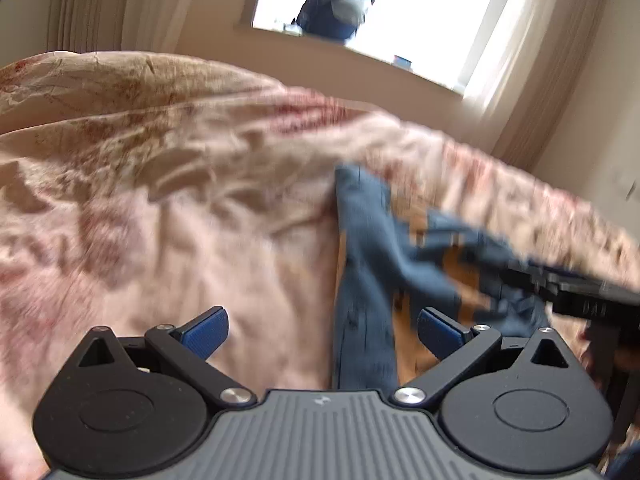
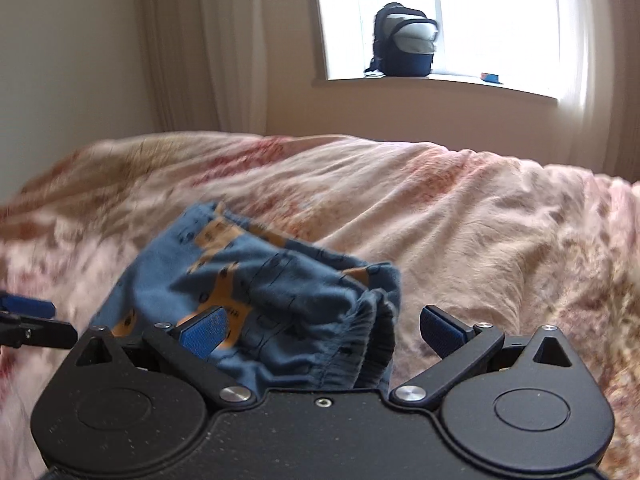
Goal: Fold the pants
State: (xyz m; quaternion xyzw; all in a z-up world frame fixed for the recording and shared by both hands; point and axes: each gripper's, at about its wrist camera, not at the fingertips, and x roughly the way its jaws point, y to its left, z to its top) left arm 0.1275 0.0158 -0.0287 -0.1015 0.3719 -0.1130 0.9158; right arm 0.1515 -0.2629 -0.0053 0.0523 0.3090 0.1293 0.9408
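Right wrist view: the pants [image 2: 256, 280], blue with orange print and a gathered waistband, lie bunched in a heap on the bed, on the pinkish flowered bedspread [image 2: 460, 220]. The waistband end is nearest the camera, lying between the blue pads of the right tongs [image 2: 322, 330], which are spread wide and pinch nothing. At the left edge of this view, beside the pants, part of the left tongs [image 2: 28, 316] shows.

In the left wrist view the picture is blurred. The pants [image 1: 368, 264] stretch away from the camera over the bedspread [image 1: 160, 200], one leg running straight ahead and the rest spreading off to the right. The left tongs [image 1: 322, 330] are also spread wide, with the near end of the pants leg between the pads but not squeezed. To the right of the pants the black body of the right tongs [image 1: 580, 292] reaches in from the edge.

Beyond the pants, past the far side of the bed, a dark backpack [image 2: 404, 40] stands on the windowsill [image 2: 432, 84] under a bright window, with pale curtains [image 2: 192, 48] to its left.
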